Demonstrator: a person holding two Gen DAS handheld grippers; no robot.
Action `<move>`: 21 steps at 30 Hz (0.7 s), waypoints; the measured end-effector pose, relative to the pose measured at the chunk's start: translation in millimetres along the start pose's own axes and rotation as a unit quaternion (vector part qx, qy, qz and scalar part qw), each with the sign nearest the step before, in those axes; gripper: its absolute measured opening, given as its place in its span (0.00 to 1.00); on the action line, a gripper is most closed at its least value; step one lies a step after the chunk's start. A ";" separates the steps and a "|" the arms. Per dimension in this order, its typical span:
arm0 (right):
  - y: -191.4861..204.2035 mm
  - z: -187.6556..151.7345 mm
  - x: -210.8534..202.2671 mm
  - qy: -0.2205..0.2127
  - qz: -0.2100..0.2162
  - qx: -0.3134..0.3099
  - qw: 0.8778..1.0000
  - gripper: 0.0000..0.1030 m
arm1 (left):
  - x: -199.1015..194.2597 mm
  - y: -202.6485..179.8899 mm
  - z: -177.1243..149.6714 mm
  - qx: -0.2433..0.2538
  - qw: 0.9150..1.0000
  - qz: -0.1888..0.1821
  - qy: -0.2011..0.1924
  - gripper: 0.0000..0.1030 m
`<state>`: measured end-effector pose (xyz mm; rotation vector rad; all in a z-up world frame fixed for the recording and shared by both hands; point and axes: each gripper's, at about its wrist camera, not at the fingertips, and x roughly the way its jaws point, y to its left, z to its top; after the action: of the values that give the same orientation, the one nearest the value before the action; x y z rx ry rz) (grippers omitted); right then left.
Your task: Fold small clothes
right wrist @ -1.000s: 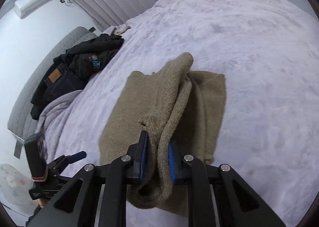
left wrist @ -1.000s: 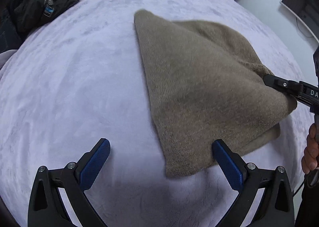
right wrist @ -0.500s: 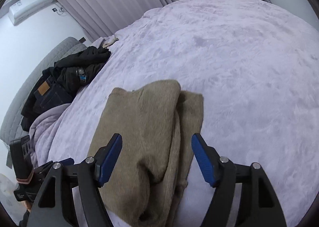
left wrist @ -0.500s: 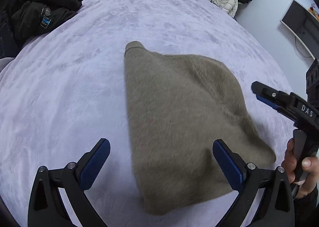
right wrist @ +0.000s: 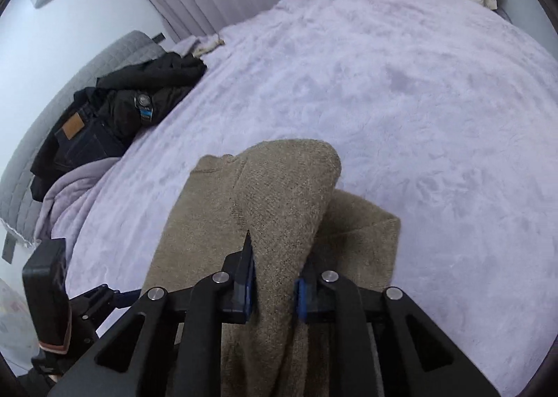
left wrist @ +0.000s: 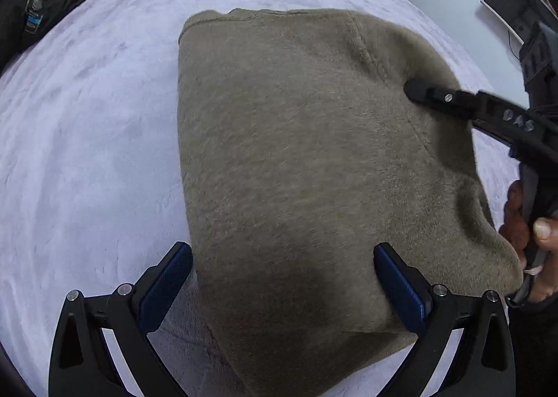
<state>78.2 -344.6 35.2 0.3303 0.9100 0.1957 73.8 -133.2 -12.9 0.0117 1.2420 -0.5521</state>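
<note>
Sweater point(left wrist: 296, 159), olive-brown and knitted, lies partly folded on a pale lilac bedspread point(left wrist: 87, 152) that covers the whole surface.

In the left wrist view, the left gripper point(left wrist: 282, 285) hangs over the near edge of the sweater with its jaws spread wide. One blue pad point(left wrist: 164, 285) sits over bare bedspread just beside the sweater's left edge, the other rests over the knit further right. Nothing is gripped between them. At the right of this view, the right gripper point(left wrist: 415, 88) reaches in over the sweater's far right part, held by a hand point(left wrist: 526, 233) at the frame edge.

In the right wrist view, the right gripper point(right wrist: 273, 283) has its jaws closing, nearly together, with a raised ridge of the sweater point(right wrist: 289, 194) pinched between the blue pads. The pinched fold stands up above the flat layer of knit that lies beneath and to the right of it. A heap of dark clothes point(right wrist: 115, 111) lies well apart, at the far left edge of the bed.
</note>
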 end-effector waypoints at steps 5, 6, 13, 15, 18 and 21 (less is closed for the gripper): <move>-22.1 -12.3 26.0 0.039 -0.014 0.033 0.999 0.37 | -6.2 8.1 -3.9 -0.032 0.999 -0.009 -0.002 1.00; -25.9 -11.2 19.2 0.041 -0.007 0.051 0.998 0.42 | -12.5 4.3 -5.5 -0.026 1.000 0.004 -0.012 1.00; 15.0 -55.3 -79.0 -0.017 0.052 -0.051 0.997 0.63 | -51.7 -23.9 -3.7 0.013 0.996 0.025 -0.079 1.00; 34.4 -80.9 -91.1 -0.009 0.072 -0.098 0.993 0.68 | -50.4 -25.7 8.9 0.003 0.997 0.022 -0.079 1.00; 54.3 -101.7 -83.7 0.013 0.083 -0.143 0.986 0.68 | -27.3 -46.0 40.1 -0.008 0.999 -0.004 -0.041 1.00; 62.8 -116.7 -53.8 0.055 0.068 -0.181 0.980 0.68 | 3.9 -72.0 60.9 0.009 0.998 0.054 0.016 1.00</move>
<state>-49.0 -279.4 31.4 0.0432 0.9419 0.5022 99.9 -215.7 24.8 0.1021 1.2591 -0.4701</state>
